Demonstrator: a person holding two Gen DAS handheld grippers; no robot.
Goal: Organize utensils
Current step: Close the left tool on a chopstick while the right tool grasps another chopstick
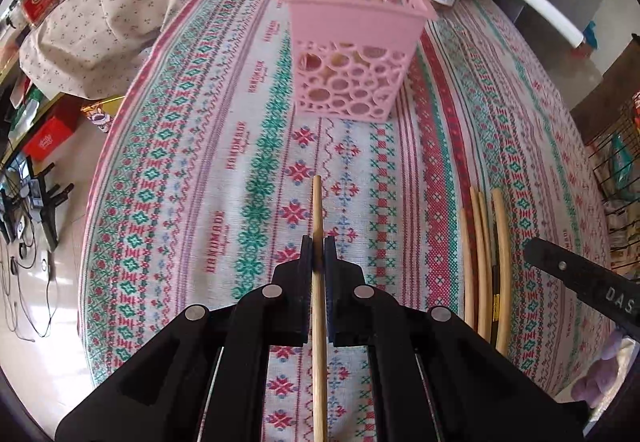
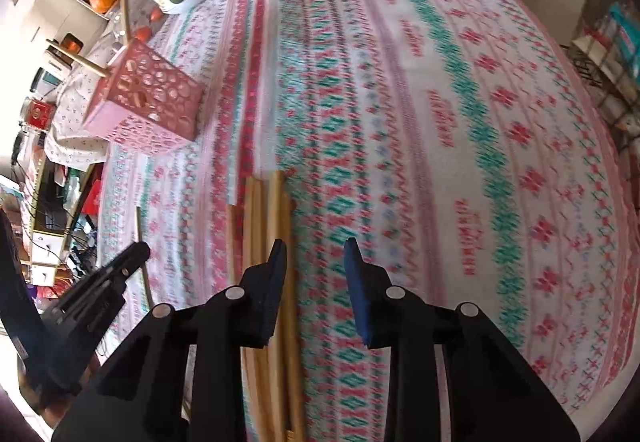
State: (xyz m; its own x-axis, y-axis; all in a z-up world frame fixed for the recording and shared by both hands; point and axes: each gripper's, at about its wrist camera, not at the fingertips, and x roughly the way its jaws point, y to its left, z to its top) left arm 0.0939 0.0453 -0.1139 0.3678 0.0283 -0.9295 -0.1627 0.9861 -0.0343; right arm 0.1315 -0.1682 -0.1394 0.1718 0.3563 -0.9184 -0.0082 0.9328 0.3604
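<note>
Patterned cloth covers the worktop [image 1: 200,162]. Toward its far edge stands a pink basket [image 1: 352,54] with two chopsticks leaning inside. Near the front edge lies a bundle of loose chopsticks [image 2: 276,222]; the right tool [image 2: 316,262] sits spread, with one of them between its jaws. The left tool [image 1: 319,254] is pinching a single chopstick [image 1: 318,210].

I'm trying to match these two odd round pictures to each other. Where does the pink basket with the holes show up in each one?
Left wrist view: the pink basket stands upright at top centre, two chopsticks sticking out of it.
Right wrist view: the pink basket sits at the upper left and looks tilted.
Shared landmark: the bundle of loose chopsticks lying on the patterned tablecloth.
</note>
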